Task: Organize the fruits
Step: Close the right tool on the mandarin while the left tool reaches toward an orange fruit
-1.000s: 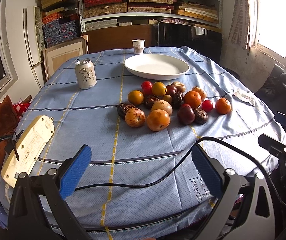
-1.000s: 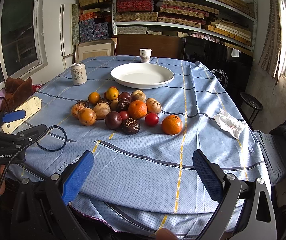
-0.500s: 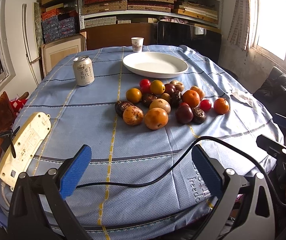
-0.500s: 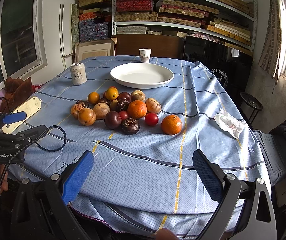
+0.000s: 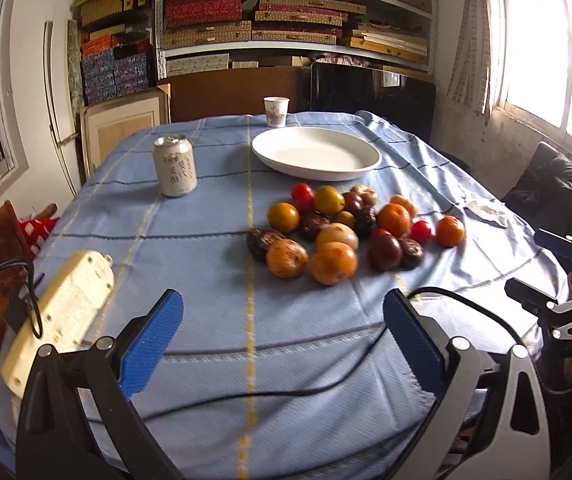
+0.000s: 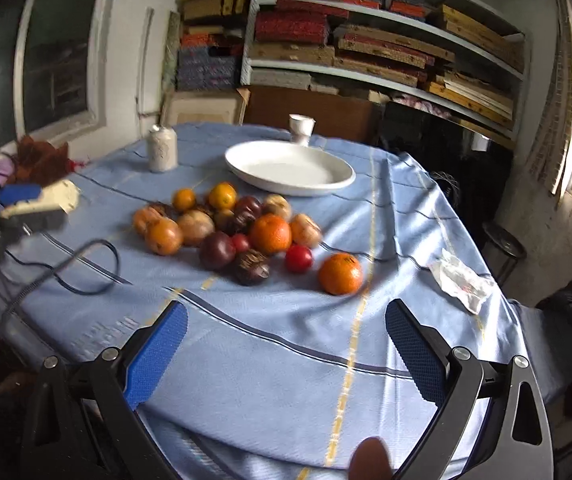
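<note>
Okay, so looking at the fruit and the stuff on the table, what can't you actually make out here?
- Fruit pile: right wrist view is motion-blurred, so kinds and exact count are unclear; front fruits hide the back ones.
- Can: label too small to read in the left wrist view.
- Paper cup: contents hidden by its wall.
- Power strip: near end cut off behind the left gripper.

We see a woven matt blue tablecloth (image 5: 206, 248), a glossy white plate (image 5: 316, 154), a shiny metal can (image 5: 175, 166), a paper cup (image 5: 276, 111) and textured blue pads (image 5: 152, 344).
</note>
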